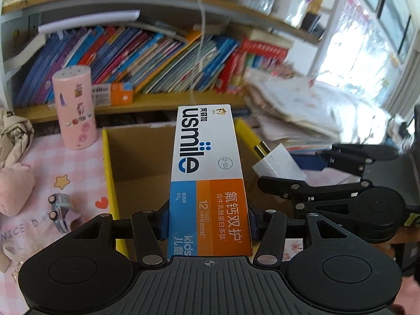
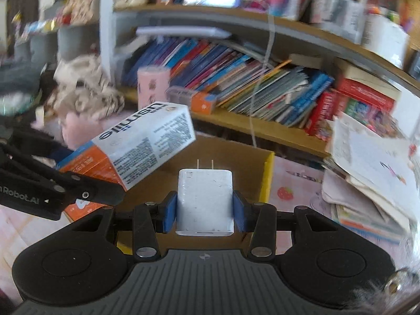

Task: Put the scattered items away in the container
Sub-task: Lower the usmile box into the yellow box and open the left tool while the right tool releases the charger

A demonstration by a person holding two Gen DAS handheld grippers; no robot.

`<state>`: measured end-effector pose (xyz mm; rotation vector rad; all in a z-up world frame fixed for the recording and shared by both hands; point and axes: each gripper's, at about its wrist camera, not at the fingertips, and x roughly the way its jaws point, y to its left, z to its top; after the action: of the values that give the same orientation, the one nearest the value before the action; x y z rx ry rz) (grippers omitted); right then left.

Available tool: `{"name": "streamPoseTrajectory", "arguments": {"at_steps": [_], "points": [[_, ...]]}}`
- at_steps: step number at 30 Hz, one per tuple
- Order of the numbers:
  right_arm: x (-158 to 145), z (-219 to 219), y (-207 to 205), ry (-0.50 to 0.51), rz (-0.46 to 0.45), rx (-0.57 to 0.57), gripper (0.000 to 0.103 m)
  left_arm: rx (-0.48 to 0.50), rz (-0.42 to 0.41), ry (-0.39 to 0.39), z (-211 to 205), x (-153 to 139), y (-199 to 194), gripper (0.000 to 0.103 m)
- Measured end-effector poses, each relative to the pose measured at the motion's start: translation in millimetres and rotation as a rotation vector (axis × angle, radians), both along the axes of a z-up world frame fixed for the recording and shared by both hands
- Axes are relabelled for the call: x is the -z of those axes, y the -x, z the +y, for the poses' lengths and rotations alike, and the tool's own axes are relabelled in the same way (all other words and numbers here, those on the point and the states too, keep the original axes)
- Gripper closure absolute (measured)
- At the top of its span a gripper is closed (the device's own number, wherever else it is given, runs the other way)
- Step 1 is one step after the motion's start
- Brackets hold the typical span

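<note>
My left gripper is shut on a white, blue and orange toothpaste box, held lengthwise above the open cardboard box with yellow edges. In the right wrist view the same toothpaste box hangs at the left, tilted over the cardboard box. My right gripper is shut on a white plug charger with its two prongs pointing forward, over the box's near side. The left wrist view shows that charger and the right gripper at the right of the toothpaste box.
A pink cylinder stands left of the cardboard box. A small toy car and a pink plush lie on the pink checked cloth. Bookshelves rise behind. A heap of papers sits at the right.
</note>
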<state>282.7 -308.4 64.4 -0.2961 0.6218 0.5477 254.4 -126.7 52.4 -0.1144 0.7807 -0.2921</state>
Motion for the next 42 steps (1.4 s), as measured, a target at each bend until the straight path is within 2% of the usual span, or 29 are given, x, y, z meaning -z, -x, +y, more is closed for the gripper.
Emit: {"name": "streamPoseTrajectory", "arguments": {"at_steps": [8,12,16,20,25,27,29,32,42], "points": [[39.8,23.4,-44.6,0.161,0.109,-0.148,0.062,-0.028,0.11,-0.088,2.1,32.8,-34.3,0.052],[54.6,33.4,-59.6,0.237,0.144,-0.213,0.062,-0.004,0.124,-0.148,-4.6,38.0,-44.2,0.052],[62.6,39.5,-67.9,0.27,0.182,-0.256,0.062,0.041,0.112,-0.22,-16.7,40.5,-45.8,0.052],[67.8,41.7,-71.5,0.28,0.218,-0.278,0.061,0.04,0.114,-0.226,-19.1,40.8,-48.7,0.052],[72.1,43.1,-73.1,0.283,0.247,-0.286,0.061,0.051,0.109,-0.283,-24.8,44.3,-46.5,0.052],[71.7,43.4,-73.7,0.28,0.252,-0.282,0.061,0.034,0.107,-0.281,-23.2,43.9,-46.1,0.049],[69.6,42.8,-73.6,0.267,0.25,-0.282,0.055,0.023,0.1,-0.269,-20.4,41.2,-44.5,0.036],[63.1,41.3,-73.6,0.247,0.236,-0.276,0.051,0.002,0.06,-0.27,-17.7,33.3,-39.9,0.027],[32.3,31.1,-61.9,0.167,0.172,-0.241,0.041,-0.052,-0.053,-0.258,-12.3,6.9,-12.2,0.022]]}}
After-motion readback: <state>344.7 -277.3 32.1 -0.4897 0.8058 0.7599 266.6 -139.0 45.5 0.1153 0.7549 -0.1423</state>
